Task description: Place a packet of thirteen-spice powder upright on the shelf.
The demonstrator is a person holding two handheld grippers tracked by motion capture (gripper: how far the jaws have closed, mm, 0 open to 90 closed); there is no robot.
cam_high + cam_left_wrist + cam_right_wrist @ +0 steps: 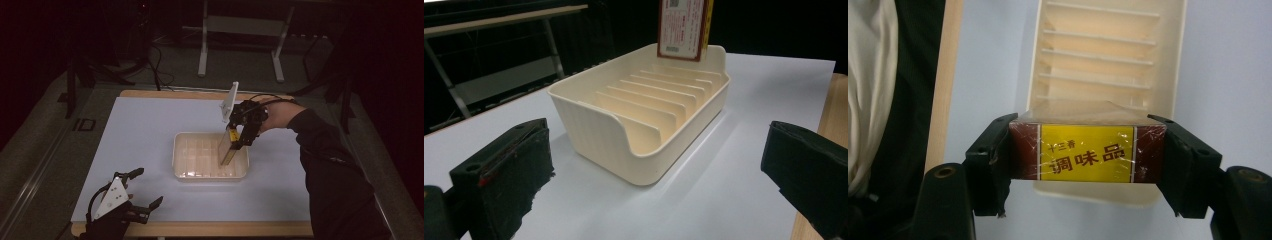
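Here the right gripper (234, 146) is pointing steeply downward over the cream tray (178, 152), and its fingers (989, 165) are pressing in on both short ends of a flat box (1087, 152), closed as far as the box lets them. The box is wrapped in clear film and is showing a yellow panel with dark red ends and printed characters between the two black pads. In the high view the box (228, 147) is hanging below the fingers, standing on edge, with its lower end down inside the tray at that tray's right-hand part; whether it is touching the tray floor I cannot tell. In the left gripper view the same box (683, 29) is standing over the far end of the tray (589, 120), above the last of the upright ribs that are dividing the tray into narrow slots.

The left gripper (145, 192) is resting low at the near left corner of the tabletop (145, 120), well apart from the tray. Its fingers (509, 170) are standing wide open with nothing between them, only the pale sheet covering the tabletop. Seen along these fingers, the tray is lying straight ahead, its notched near wall facing them.

The person's right hand (277, 115) is gripping the right gripper from behind, its dark sleeve (330, 170) running back along the right side.
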